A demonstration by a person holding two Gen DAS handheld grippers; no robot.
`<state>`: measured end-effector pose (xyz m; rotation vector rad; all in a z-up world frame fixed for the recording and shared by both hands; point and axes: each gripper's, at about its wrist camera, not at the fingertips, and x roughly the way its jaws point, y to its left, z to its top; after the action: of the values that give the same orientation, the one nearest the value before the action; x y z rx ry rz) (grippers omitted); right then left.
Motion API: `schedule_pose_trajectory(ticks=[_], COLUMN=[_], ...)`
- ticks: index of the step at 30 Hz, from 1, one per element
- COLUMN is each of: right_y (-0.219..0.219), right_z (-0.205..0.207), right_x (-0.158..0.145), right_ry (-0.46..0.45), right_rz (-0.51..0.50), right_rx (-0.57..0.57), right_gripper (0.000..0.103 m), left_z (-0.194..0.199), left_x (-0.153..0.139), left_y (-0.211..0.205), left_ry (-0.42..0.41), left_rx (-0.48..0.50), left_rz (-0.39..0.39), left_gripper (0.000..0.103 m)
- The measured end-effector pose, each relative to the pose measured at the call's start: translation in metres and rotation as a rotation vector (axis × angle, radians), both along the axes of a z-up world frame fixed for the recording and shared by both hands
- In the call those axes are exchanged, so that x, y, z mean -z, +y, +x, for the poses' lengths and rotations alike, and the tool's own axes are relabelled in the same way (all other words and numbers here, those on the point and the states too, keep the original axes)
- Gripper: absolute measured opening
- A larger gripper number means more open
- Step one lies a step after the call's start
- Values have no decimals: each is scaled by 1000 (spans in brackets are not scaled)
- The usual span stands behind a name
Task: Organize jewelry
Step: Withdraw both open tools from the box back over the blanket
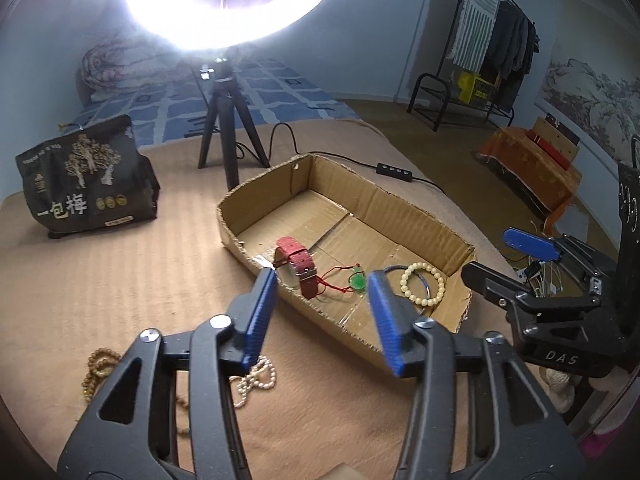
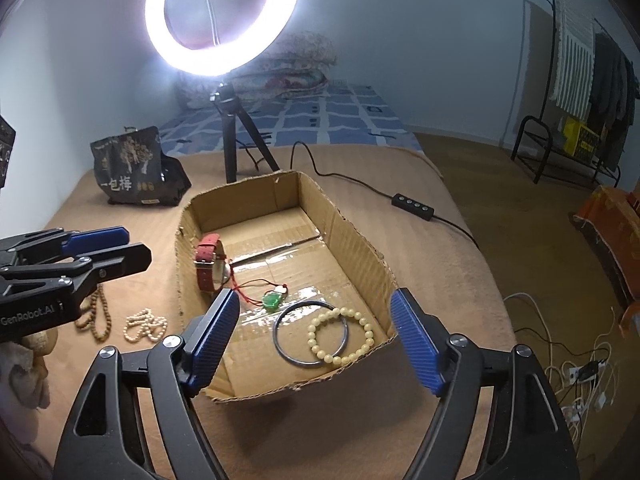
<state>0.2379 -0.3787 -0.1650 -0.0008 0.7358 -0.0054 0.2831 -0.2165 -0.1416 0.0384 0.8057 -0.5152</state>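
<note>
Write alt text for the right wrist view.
An open right gripper hangs over a shallow cardboard box holding a red-strapped watch, green pendant on red cord, metal bangle and cream bead bracelet. Left of the box, two bead strands lie on tan bedding beside the left gripper.

I am operating in a home bedroom. Evidence: a bed with a blue patterned sheet (image 2: 320, 120) and folded quilts (image 2: 288, 68) against the wall; a clothes rack (image 1: 496, 40) hung with garments; a landscape wall hanging (image 1: 592, 88). A ring light (image 2: 222, 16) on a tripod stands on the tan-covered surface (image 2: 400, 216).
</note>
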Motion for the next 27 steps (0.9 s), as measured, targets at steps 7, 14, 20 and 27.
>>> schedule_pose_trajectory(ticks=[7,14,20,27], right_y=[14,38,62,90], right_z=[-12,-25,-33,-38], right_x=[-9,-9,-5,7], right_ry=[2,18,35,64], right_rz=[-21,-55,-76,-73], right_rx=[-17,-66,-123,-193], right_gripper=[79,79,80,80], left_z=[-16,-25,-22,-17], left_x=[-14,-20,-11,12], left_y=[24,66,110,164], left_ry=[-38,-44,-15,45], left_rx=[-18,-60,-124,-213], left_rz=[22,44,52,58], left_gripper=[70,77,78,78])
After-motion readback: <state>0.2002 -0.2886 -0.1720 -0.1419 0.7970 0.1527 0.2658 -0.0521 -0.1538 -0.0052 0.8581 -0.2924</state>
